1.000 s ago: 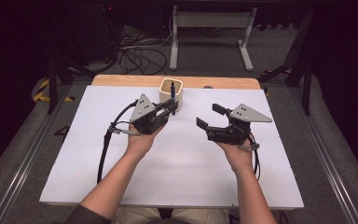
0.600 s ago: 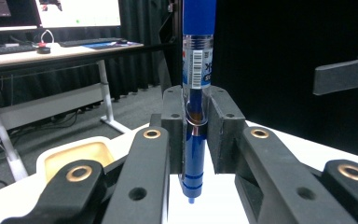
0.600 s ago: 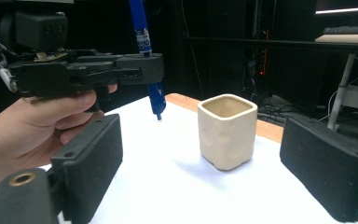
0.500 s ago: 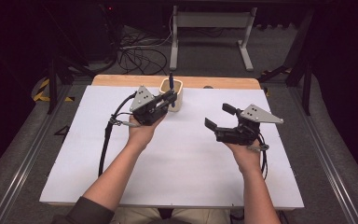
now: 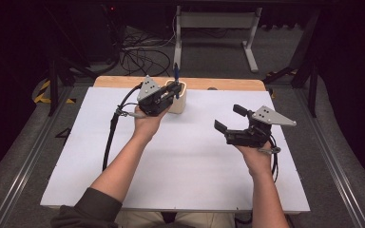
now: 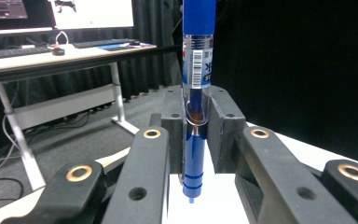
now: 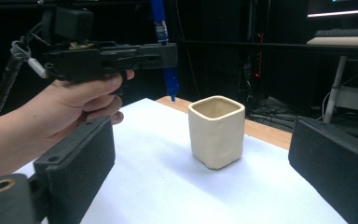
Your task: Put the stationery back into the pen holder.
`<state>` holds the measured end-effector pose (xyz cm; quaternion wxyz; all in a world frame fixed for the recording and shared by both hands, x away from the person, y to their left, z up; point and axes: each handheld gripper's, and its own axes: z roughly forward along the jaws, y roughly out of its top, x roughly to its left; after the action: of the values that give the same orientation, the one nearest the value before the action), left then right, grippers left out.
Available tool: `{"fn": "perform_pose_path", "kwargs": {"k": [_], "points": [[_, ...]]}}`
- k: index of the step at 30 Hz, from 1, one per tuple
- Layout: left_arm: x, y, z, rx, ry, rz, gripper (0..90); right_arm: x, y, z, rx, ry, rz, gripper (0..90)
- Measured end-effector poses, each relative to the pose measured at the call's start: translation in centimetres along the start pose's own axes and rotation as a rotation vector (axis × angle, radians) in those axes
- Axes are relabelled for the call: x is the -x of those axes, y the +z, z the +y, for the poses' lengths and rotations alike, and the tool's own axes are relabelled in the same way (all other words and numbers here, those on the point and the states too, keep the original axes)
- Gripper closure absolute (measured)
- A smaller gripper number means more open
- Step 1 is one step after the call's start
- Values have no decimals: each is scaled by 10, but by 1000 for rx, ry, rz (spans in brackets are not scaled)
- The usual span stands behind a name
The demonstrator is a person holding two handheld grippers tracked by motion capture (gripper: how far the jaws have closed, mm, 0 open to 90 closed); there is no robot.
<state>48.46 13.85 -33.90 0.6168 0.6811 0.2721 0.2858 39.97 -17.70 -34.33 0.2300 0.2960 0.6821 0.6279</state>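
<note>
My left hand-held gripper [image 5: 171, 94] is clamped on a blue pen [image 6: 196, 70], which stands upright between the pads with its tip pointing down. In the right gripper view the pen's tip hangs just above and beside the far rim of the cream ceramic cup [image 7: 216, 130], not yet inside it. The cup stands upright near the far edge of the white worktop [image 5: 185, 161]. My right hand-held gripper [image 5: 228, 118] hovers well to the right of the cup; its jaws have just been opening and stand wide, with nothing between them.
</note>
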Motion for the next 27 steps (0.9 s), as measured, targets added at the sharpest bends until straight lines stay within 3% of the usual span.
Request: {"fn": "perform_pose_path", "kwargs": {"k": [10,17,24,27], "points": [[-14,22,-13,-16,9,55,791,4,-5,1,5,6,-5,70],[-23,33,-24,-25,-27,83,791,7,-8,2,10,7,-4,69],[-31,44,-34,-28,-23,134,791,9,-11,2,20,12,-7,68],[-37,46,-37,-24,-57,146,790,10,-12,3,24,19,-8,68]]}}
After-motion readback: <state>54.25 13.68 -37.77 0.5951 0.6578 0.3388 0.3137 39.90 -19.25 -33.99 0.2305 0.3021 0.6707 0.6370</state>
